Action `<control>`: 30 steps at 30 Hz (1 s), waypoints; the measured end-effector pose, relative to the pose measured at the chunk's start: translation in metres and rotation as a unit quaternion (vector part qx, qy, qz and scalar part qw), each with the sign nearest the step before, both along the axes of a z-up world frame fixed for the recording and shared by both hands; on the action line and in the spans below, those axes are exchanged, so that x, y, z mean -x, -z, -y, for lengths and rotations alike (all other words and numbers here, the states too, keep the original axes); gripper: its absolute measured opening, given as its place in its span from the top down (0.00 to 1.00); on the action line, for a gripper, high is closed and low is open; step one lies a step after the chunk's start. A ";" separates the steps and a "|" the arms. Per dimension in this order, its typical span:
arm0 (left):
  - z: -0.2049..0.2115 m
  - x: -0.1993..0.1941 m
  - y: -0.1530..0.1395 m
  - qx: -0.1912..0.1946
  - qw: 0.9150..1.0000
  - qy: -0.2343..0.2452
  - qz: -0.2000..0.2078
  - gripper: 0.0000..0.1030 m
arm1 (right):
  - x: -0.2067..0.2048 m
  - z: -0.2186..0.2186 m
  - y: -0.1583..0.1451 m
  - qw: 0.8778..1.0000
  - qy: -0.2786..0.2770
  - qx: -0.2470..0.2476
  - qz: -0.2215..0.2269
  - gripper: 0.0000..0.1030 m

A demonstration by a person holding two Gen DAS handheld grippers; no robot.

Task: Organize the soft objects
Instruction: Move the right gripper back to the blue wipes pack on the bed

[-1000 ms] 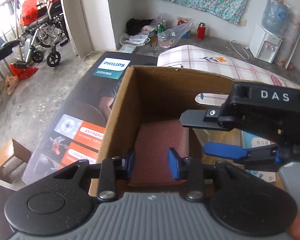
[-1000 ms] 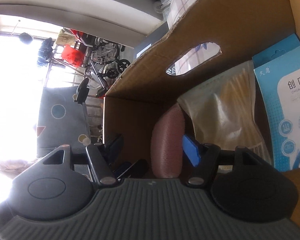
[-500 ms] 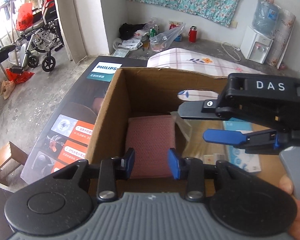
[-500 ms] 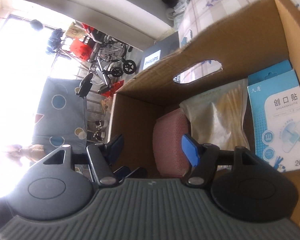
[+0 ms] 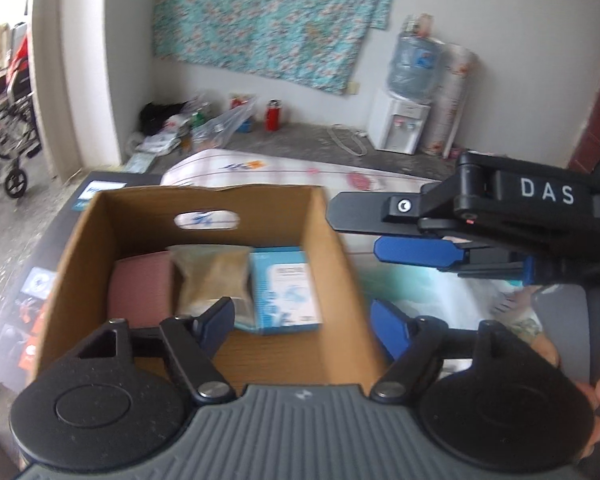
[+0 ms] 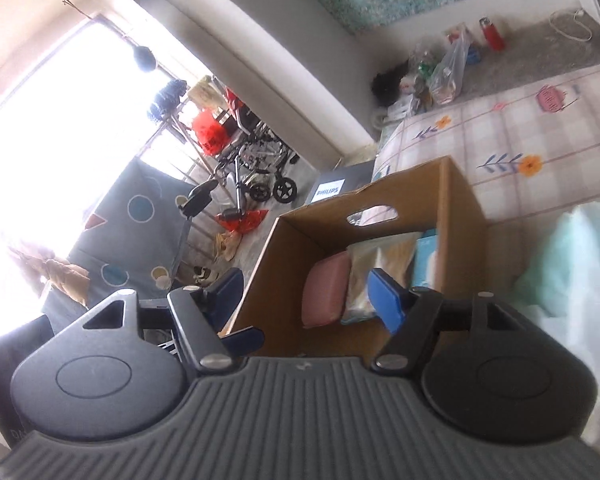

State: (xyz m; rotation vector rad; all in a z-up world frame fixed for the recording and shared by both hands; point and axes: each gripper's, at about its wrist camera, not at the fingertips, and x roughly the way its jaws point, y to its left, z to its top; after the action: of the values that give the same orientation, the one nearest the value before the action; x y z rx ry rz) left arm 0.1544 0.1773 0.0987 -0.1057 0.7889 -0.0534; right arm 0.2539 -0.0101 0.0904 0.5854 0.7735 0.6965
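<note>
Hovering spread and empty, the left gripper [image 5: 304, 320] has just opened; the blurred pale-green bundle [image 6: 572, 256], probably cloth, lies nearer the right gripper [image 6: 312, 292], equally spread.

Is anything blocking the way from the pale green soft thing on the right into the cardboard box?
Nothing visible blocks it. The pale green soft item lies outside the cardboard box, whose top is open, with bare floor in front of the three packed items. Both grippers are open and empty.

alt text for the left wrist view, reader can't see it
An open cardboard box holds a pink pad, a tan pouch and a blue packet side by side. The left gripper hangs above it, jaws open and empty; the right gripper enters from the right.
</note>
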 end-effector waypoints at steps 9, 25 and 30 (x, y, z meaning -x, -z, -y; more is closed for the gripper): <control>0.120 0.009 0.006 -0.006 0.994 0.104 0.023 0.25 | 0.049 0.143 -0.007 0.993 0.097 0.066 0.033 0.29; 0.238 -0.109 0.042 0.029 0.989 0.138 -0.038 0.37 | 0.015 0.340 0.041 0.968 0.231 0.057 -0.080 0.29; 0.247 -0.177 0.058 0.030 0.992 0.091 -0.077 0.48 | -0.046 0.360 0.061 0.962 0.228 0.078 -0.128 0.29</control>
State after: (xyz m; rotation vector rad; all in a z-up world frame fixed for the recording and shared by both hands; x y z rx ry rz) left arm 0.3313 -0.0692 0.0408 -0.0948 0.9509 -0.2436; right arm 0.2994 -0.3705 0.0296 0.6867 0.8849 0.1340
